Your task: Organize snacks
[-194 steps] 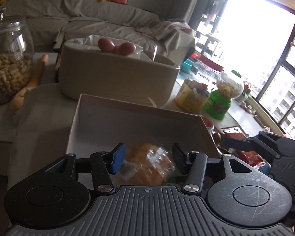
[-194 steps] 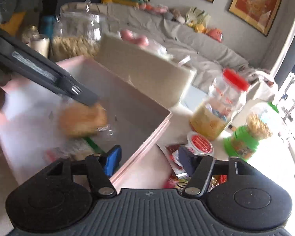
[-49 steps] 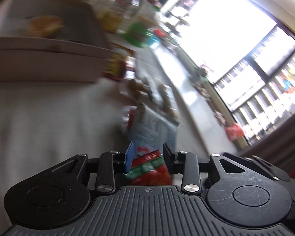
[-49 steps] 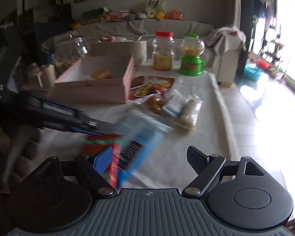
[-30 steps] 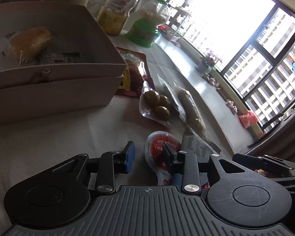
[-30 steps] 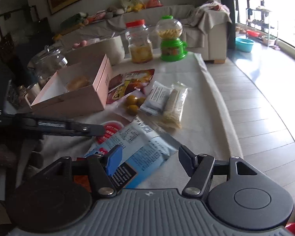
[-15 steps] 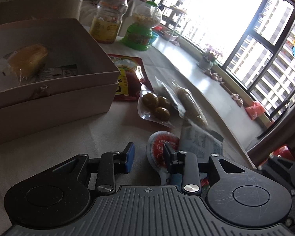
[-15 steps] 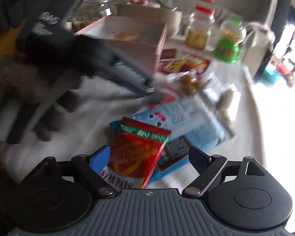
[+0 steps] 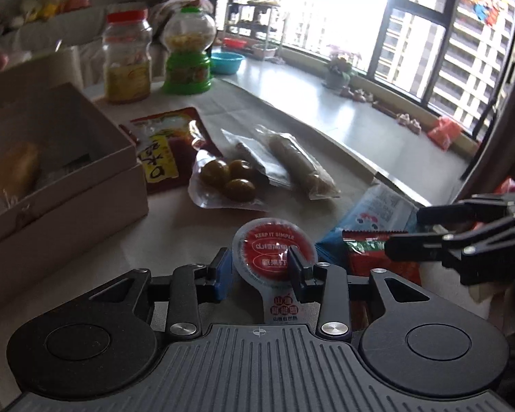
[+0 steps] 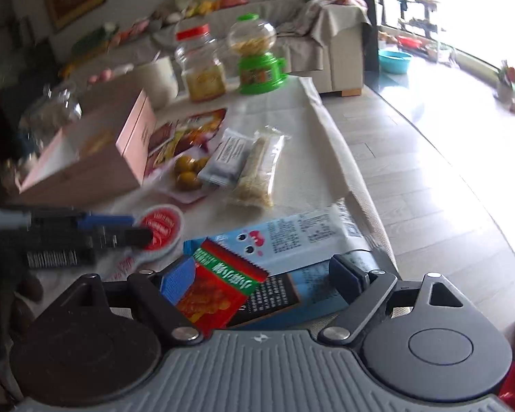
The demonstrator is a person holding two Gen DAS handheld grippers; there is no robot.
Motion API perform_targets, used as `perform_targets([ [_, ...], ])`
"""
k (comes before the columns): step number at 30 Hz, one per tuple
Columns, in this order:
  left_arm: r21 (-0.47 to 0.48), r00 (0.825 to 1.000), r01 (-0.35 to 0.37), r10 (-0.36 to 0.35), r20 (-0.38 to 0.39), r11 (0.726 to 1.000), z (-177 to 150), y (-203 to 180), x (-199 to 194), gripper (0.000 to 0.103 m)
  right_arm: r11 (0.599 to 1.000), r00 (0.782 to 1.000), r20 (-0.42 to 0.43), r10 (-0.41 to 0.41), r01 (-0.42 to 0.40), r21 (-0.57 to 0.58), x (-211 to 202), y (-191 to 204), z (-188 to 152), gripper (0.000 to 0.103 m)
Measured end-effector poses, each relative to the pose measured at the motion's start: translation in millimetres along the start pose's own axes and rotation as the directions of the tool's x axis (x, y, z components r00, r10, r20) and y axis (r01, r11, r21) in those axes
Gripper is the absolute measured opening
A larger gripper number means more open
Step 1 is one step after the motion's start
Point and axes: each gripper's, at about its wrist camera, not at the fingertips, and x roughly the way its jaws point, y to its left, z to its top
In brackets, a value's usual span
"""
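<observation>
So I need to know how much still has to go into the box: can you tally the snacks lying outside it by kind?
Opaque pouches: 3 (red-and-yellow pouch, blue bag, red packet)
Long wrapped bars: 2 (grey bar, clear-wrapped roll)
Clear pack of round snacks: 1
Foil-lidded cup: 1
Total: 7
</observation>
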Motion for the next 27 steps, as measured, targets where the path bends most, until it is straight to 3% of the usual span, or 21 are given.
perform_targets([
  [5,0.049,0.999,-0.039,0.041,-0.024,0.998,-6,-5,-9,0.045,1.0,0.999,0.032,-0.018,0.017,0.017,-9,0,-4,0.086],
  [9,0.023,0.999,-0.017,0.018,-0.041,1.0,-12,-5,-16,0.042,1.0,1.0,0.019,-0.021,0.021,0.022,-16,-8,-6,0.086],
  [13,-0.003,0.999,-0.004,0.004,-0.035,1.0,-8,-8,-8,0.046,0.999,1.0,-0.019,-0.007,0.008,0.05,-15,-16,-15,0.086],
  [16,-0.015,0.998,0.008,-0.009,-0.066,1.0,-8,-9,-1,0.036,0.997,1.0,-0.025,-0.015,0.017,0.07,-13,-21,-17,0.086],
  [18,-0.039,0.998,-0.004,0.002,-0.063,0.999,-10,-7,-4,0.029,0.996,1.0,-0.011,-0.007,0.008,0.085,-13,-25,-12,0.086],
  [23,-0.148,0.998,0.04,-0.047,-0.046,0.988,-25,10,-23,0.028,0.997,0.999,0.003,0.044,-0.044,0.058,4,-20,10,0.086],
  [27,-0.206,0.999,0.006,-0.014,-0.036,0.979,-49,16,-54,0.028,0.991,0.992,-0.009,0.124,-0.125,-0.045,18,8,24,0.086],
])
